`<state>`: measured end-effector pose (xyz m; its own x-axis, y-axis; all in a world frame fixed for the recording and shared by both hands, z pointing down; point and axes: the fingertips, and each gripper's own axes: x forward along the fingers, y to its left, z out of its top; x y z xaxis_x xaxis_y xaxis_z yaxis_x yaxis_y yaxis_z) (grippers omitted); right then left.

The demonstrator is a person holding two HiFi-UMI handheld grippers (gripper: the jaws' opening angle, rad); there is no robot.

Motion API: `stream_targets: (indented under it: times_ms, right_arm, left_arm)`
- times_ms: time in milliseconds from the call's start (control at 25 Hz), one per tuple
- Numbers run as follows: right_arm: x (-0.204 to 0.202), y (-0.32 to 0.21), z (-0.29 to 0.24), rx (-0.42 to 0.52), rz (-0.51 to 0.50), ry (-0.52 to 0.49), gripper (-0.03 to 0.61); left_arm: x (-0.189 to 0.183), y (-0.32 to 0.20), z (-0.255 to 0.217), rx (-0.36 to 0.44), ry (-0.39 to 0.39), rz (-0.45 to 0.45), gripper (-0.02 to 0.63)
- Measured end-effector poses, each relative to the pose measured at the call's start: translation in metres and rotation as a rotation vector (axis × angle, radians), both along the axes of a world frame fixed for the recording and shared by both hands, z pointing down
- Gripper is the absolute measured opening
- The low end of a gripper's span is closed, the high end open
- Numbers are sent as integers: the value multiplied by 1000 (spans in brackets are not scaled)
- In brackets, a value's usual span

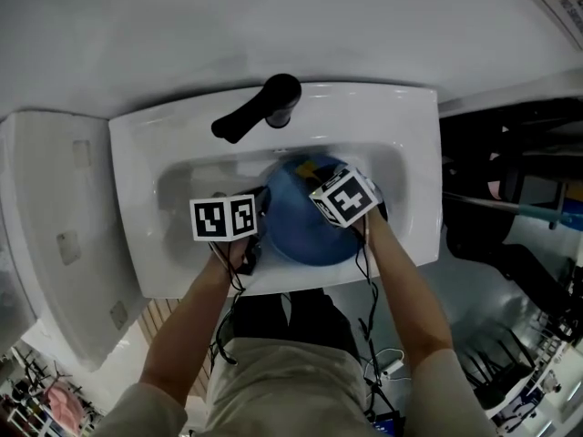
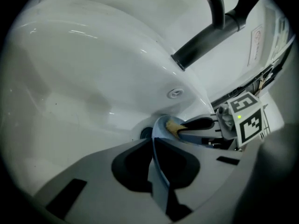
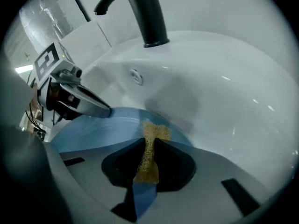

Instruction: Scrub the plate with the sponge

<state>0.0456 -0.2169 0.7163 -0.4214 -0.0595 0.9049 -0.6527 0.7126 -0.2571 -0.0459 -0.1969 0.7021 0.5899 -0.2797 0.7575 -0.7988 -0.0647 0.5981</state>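
Step in hand: scrubbing looks to be under way, with the yellow sponge [image 3: 152, 135] lying against the face of the blue plate [image 1: 305, 230].
Plate: it stands tilted inside the white sink [image 1: 137, 208], below the black faucet [image 1: 260, 109].
Left gripper [image 2: 153, 146]: jaws nearly together, pinching the plate's rim to steady it.
Right gripper [image 3: 148, 146]: jaws clamped on the sponge, whose free end touches the plate near its upper rim.
Next move: probably strokes across the face under even pressure, while the left grip keeps the plate from slipping.
Head view alone: both forearms and the whole basin.
Left gripper view alone: the rim edge-on between the jaws.
Right gripper view alone: where the sponge meets the plate.
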Motion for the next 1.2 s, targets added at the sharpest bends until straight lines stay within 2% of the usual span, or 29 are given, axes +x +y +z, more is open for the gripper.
stream_targets:
  times_ms: [160, 320, 440, 560, 640, 760, 880, 1000, 1200]
  right_arm:
    - [44, 8, -1, -42, -24, 127, 67]
    - [70, 44, -19, -138, -113, 157, 67]
    - [63, 83, -43, -235, -212, 93, 67]
    - [35, 122, -68, -321, -312, -42, 67]
    - [10, 138, -78, -339, -357, -134, 69]
    - [-24, 136, -77, -305, -380, -210, 69]
    - [-48, 110, -62, -248, -312, -245, 69]
    - [-58, 73, -40, -144, -225, -221, 69]
    - [-46, 22, -11, 5, -123, -129, 69]
  left_arm:
    - [-7, -10, -3, 29, -33, 7, 21]
    - [-4, -16, -5, 49, -53, 32, 21]
    - [-4, -15, -5, 49, -52, 15, 21]
    - [-5, -16, -6, 48, -54, 2, 21]
    - [-6, -16, -7, 41, -54, -2, 23]
    - [-4, -17, -6, 33, -51, 2, 23]
    - [-6, -15, -4, 23, -59, 1, 23]
    - [-6, -11, -2, 36, -94, 22, 17]
    - [-5, -6, -1, 34, -85, 13, 17]
